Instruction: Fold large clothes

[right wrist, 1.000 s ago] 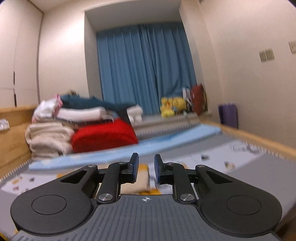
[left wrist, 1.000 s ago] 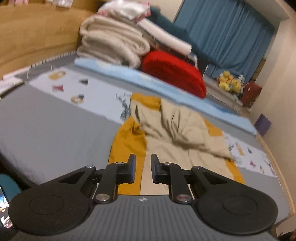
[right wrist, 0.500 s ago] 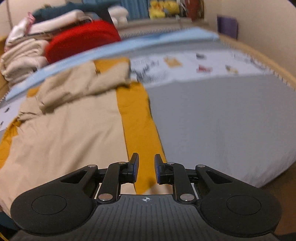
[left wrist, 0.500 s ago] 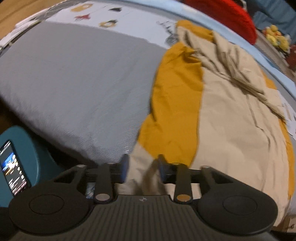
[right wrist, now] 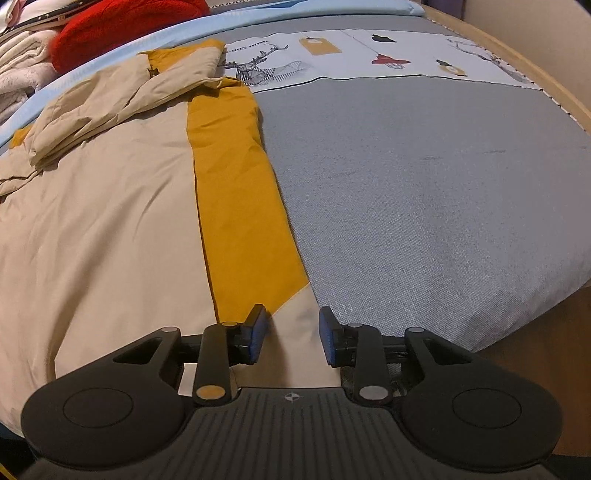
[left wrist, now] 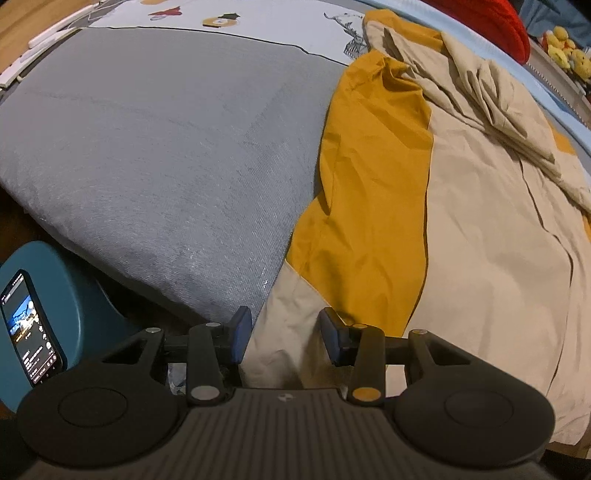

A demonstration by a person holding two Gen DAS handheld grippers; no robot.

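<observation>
Now both tools [left wrist: 284, 334] [right wrist: 291, 334] half-open astride garment [left wrist: 480, 240]

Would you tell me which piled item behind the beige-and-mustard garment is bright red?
The red knitted cushion, beside the stack of cream fluffy blankets; it alone is vivid red, while the blankets are pale.

left wrist: steep, close | right wrist: likewise | shared: garment [left wrist: 461, 221], probably

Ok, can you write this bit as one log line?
step: reach hem | left claw: open over beige corner | right claw: open over beige corner | garment: flat on bed
</observation>
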